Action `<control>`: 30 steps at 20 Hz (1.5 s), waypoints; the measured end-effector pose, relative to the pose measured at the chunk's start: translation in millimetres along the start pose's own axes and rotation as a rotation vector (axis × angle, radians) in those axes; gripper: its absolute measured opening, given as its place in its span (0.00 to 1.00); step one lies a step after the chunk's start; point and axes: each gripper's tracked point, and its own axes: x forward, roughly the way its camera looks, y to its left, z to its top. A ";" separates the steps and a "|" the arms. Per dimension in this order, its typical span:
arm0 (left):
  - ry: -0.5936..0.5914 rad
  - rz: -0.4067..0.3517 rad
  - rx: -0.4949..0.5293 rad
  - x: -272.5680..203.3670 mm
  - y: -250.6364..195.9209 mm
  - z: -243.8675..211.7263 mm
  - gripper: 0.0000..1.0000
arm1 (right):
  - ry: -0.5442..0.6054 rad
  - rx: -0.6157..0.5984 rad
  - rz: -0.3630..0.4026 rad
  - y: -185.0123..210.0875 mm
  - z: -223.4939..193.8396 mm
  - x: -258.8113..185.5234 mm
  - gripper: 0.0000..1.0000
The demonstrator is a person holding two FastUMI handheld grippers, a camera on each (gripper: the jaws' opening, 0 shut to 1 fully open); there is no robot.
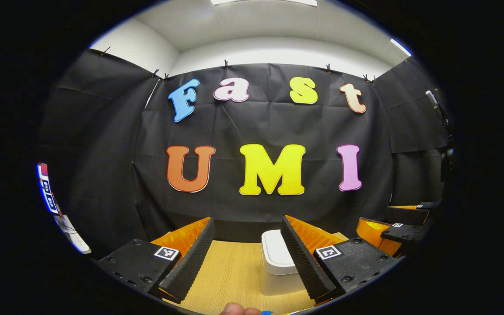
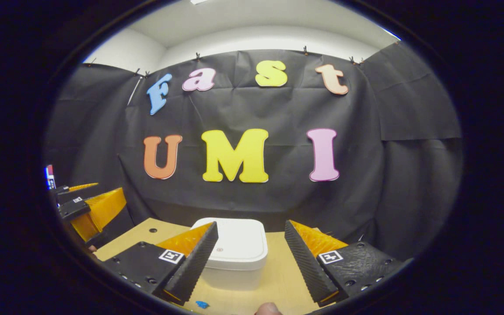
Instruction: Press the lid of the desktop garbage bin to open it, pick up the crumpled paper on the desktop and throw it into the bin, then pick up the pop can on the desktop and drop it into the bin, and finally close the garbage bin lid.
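Left gripper (image 1: 245, 258) at the near edge of the left gripper view, jaws spread wide, nothing between them. Right gripper (image 2: 245, 258) likewise at the near edge of the right gripper view, jaws wide apart, gripping nothing.

Wooden desktop (image 1: 230, 275) pale, largest surface below both tools, running back to the black cloth wall.

White garbage bin (image 2: 234, 256) next in size: squarish, rounded corners, lid down and flat on top, so contents hidden. Stands on the desktop toward its far edge, near the cloth. In the right gripper view, just ahead of the gripper, its left side partly behind the left finger. In the left gripper view, bin (image 1: 278, 262) partly behind the right finger.

Other gripper also seen at the desktop's side edge in each view, well apart from the bin.

Small blue scrap (image 2: 201, 304) on the desktop by the near edge; what it is, cannot tell.

Fingertip (image 2: 267, 309) of a person at the very bottom.
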 end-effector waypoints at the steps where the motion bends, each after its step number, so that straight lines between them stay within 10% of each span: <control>1: 0.002 0.000 0.000 1.0 0.0 -1.1 0.98 | 0.005 -0.005 0.005 2.9 -1.2 4.9 0.95; 11: 0.006 0.041 0.023 0.9 10.5 -4.0 0.97 | 0.180 -0.022 0.023 10.1 -45.7 58.8 0.93; 20: 0.014 0.069 0.027 0.8 15.9 -8.6 0.97 | 0.296 -0.031 0.077 26.3 -76.1 94.3 0.11; 30: 0.046 0.091 0.032 -1.4 23.6 -19.2 0.98 | 0.419 0.000 0.133 33.9 -114.9 105.3 0.00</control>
